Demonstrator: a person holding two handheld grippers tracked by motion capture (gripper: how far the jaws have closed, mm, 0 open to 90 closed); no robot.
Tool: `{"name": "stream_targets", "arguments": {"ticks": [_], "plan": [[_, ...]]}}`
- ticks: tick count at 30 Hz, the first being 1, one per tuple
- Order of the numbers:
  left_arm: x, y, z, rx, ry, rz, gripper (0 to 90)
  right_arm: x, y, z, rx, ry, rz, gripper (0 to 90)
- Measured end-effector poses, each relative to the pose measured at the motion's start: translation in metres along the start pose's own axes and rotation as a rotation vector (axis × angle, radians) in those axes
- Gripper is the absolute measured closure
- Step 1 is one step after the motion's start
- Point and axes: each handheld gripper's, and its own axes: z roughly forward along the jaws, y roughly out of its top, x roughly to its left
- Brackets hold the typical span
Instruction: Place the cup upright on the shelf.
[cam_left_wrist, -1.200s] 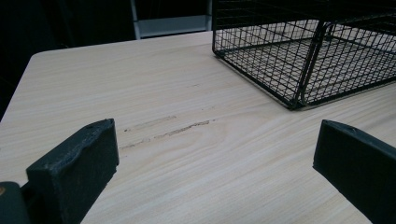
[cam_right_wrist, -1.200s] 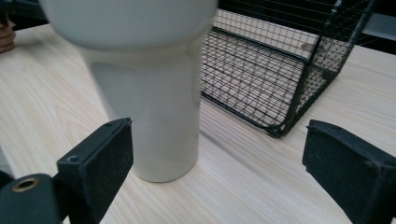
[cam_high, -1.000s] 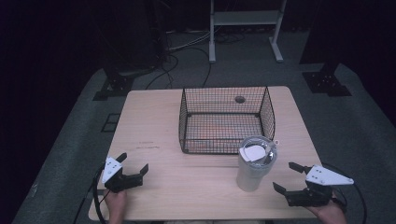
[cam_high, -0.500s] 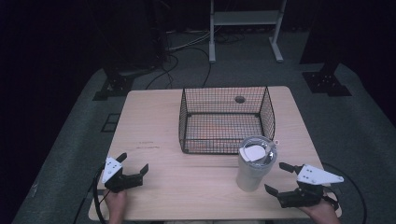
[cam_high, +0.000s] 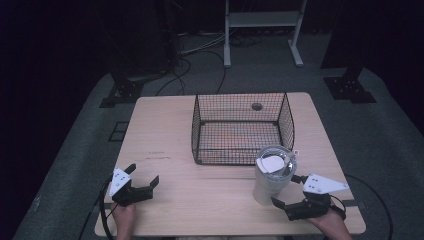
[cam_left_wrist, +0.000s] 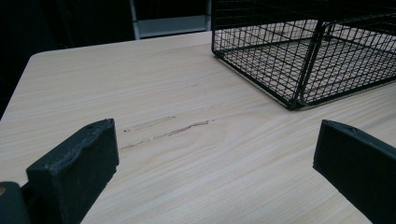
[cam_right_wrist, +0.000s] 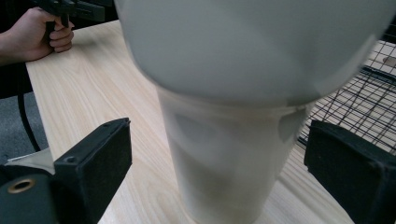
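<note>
A tall pale tumbler (cam_high: 270, 175) with a lid stands upright on the wooden table (cam_high: 165, 125), just in front of the black wire basket (cam_high: 242, 127). My right gripper (cam_high: 289, 192) is open at the tumbler's lower right, its jaws level with the base. In the right gripper view the tumbler (cam_right_wrist: 233, 140) stands between the two wide-apart jaws, untouched. My left gripper (cam_high: 143, 177) rests open near the table's front left corner with nothing between its jaws. The left gripper view looks over bare wood toward the basket (cam_left_wrist: 308, 51).
The basket looks empty and has a round hole in the table (cam_high: 257, 106) behind it. A white metal stand (cam_high: 262, 30) and cables (cam_high: 195, 50) lie on the dark floor beyond the table. The other hand (cam_right_wrist: 39, 32) shows far off in the right gripper view.
My right gripper has moved left along the front edge toward the tumbler, so its jaws now flank the base. The left gripper has stayed put.
</note>
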Motion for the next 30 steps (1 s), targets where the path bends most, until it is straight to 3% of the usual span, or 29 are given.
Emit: {"name": "stream_targets", "arguments": {"ticks": [16,30], "plan": [[0.000,0.000,0.000,0.000,-0.001,0.001,0.0,-0.005,0.004,0.025,-0.016,-0.020,-0.008,6.6],[0.000,0.000,0.000,0.000,-0.001,0.001,0.0,-0.004,0.004,0.033,-0.049,-0.033,-0.015,7.1]]}}
